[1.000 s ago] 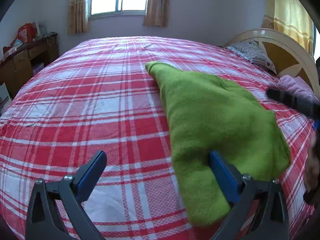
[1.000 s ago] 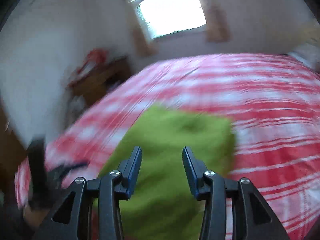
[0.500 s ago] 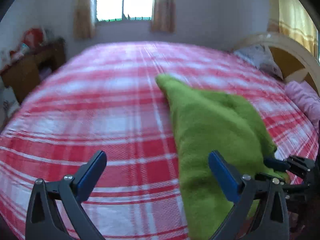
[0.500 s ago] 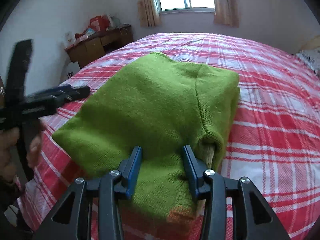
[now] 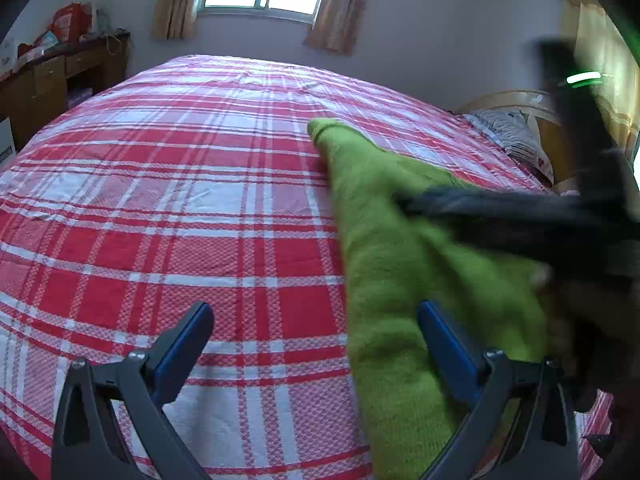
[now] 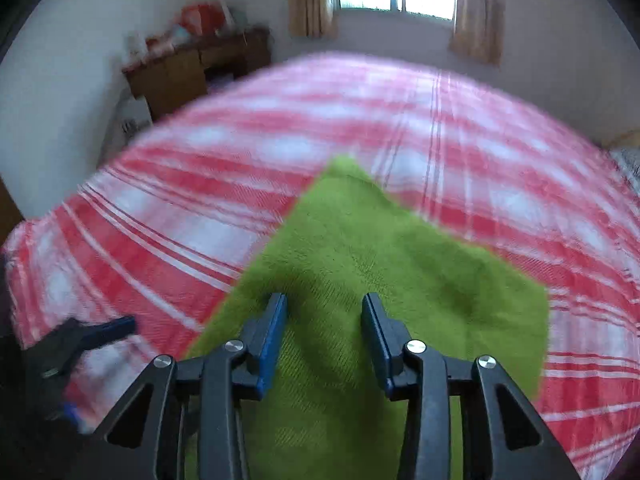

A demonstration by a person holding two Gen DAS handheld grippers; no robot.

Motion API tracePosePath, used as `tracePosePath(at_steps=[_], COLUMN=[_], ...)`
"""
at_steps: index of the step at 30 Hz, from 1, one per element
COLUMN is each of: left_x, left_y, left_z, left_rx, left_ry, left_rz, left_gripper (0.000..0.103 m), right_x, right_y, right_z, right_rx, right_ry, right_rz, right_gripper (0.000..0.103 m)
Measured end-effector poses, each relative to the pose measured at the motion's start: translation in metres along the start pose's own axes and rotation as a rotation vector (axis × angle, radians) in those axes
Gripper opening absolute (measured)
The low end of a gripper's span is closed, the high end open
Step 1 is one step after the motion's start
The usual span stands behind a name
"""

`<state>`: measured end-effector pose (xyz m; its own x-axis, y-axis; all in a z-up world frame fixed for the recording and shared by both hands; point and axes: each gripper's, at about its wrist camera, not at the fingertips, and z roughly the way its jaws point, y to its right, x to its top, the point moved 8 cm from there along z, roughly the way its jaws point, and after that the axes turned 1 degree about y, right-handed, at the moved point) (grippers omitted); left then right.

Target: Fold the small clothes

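A folded green knit sweater (image 5: 400, 264) lies on the red and white plaid bedspread (image 5: 180, 200), its narrow end pointing away. My left gripper (image 5: 314, 312) hangs wide open low over the bed; its right finger is over the sweater's near left edge and its left finger over bare plaid. In the right wrist view my right gripper (image 6: 325, 300) hovers over the sweater (image 6: 360, 240), its jaws partly apart and closing, with knit below them and nothing pinched. Its dark blurred frame (image 5: 540, 224) crosses the sweater's right side. One blue finger of the left gripper (image 6: 116, 326) shows at lower left.
A wooden desk (image 5: 52, 80) with clutter stands by the wall left of the bed, also in the right wrist view (image 6: 192, 68). A curved headboard and patterned pillow (image 5: 508, 136) are at the right. A curtained window is behind. Plaid bedspread (image 6: 480, 140) stretches beyond the sweater.
My right gripper has swung in over the sweater from its near corner, now blurred across the left wrist view. Its jaws have narrowed slightly. The left gripper has hardly shifted.
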<state>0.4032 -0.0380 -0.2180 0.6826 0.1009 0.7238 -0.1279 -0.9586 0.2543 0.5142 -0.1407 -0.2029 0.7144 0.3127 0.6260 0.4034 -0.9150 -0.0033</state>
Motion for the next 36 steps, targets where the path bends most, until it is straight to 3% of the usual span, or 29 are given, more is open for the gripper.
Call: tracePosePath(at_steps=[5, 7, 10, 11, 13, 17, 20, 27, 31, 36], left_x=[-0.004, -0.008, -0.012, -0.013, -0.016, -0.016, -0.015, -0.014, -0.014, -0.015], left_y=[0.010, 0.019, 0.032, 0.035, 0.038, 0.038, 0.039, 0.039, 0.039, 0.041], left_z=[0.001, 0.001, 0.002, 0.003, 0.006, 0.007, 0.008, 0.014, 0.015, 0.015], left_rx=[-0.082, -0.117, -0.148, -0.144, -0.156, -0.158, -0.153, -0.136, -0.133, -0.146], left_ry=[-0.031, -0.046, -0.061, -0.069, -0.092, -0.099, -0.102, -0.111, -0.111, -0.113], left_rz=[0.018, 0.055, 0.119, 0.133, 0.141, 0.139, 0.142, 0.159, 0.164, 0.173], left_gripper=[0.103, 0.103, 0.101, 0.100, 0.099, 0.099, 0.099, 0.099, 0.099, 0.093], right_x=[-0.003, -0.009, -0.019, -0.022, -0.038, -0.068, -0.080, -0.067, -0.065, -0.062], right_y=[0.011, 0.016, 0.048, 0.062, 0.105, 0.147, 0.147, 0.140, 0.140, 0.136], right_z=[0.002, -0.020, -0.064, -0.076, -0.092, -0.072, -0.048, -0.022, -0.015, -0.012], right_rx=[0.054, 0.082, 0.124, 0.133, 0.128, 0.096, 0.162, 0.247, 0.303, 0.310], right_ry=[0.027, 0.096, 0.218, 0.258, 0.309, 0.241, 0.191, 0.164, 0.170, 0.174], right_rz=[0.054, 0.051, 0.172, 0.233, 0.406, 0.549, 0.584, 0.577, 0.604, 0.578], right_gripper=[0.042, 0.043, 0.044, 0.047, 0.065, 0.066, 0.066, 0.065, 0.043, 0.036])
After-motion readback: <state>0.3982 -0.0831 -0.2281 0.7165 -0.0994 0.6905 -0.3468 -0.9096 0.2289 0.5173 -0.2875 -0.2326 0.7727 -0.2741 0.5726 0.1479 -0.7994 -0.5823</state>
